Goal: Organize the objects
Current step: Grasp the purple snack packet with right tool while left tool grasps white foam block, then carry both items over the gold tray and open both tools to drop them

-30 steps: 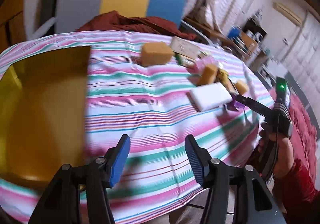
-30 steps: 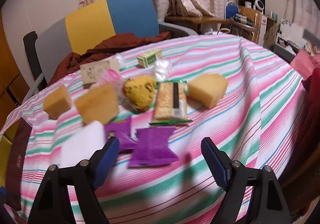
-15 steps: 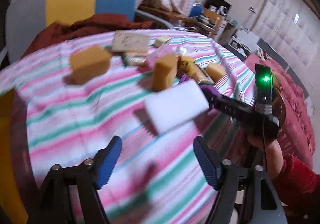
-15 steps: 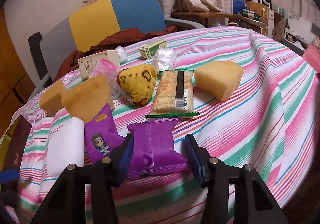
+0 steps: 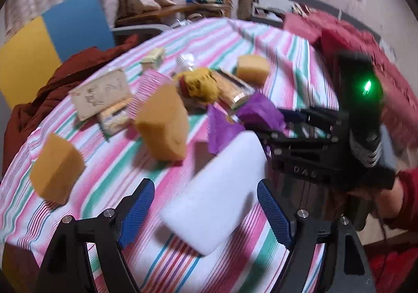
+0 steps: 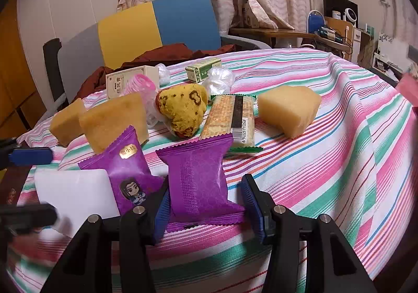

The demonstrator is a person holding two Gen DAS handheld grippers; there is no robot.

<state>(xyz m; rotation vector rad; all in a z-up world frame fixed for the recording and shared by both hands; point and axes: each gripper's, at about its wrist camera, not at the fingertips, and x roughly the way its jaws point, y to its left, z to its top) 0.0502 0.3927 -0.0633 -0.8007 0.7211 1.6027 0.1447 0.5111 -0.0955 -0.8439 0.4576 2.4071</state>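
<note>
Purple packet (image 6: 199, 180) sits clamped in the right tool (image 6: 206, 208); left tool (image 5: 206, 214), angled downward, is opening astride the white block (image 5: 216, 196).

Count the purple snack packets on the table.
2. One purple packet lies between the right gripper's pads; the second purple packet, with a cartoon figure, lies just to its left, overlapping the white block. More could be hidden behind other items.

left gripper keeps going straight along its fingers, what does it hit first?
Most likely the white block: it lies on the striped tablecloth right ahead of the left gripper, whose jaws are opening. Blur hides the exact depth.
</note>
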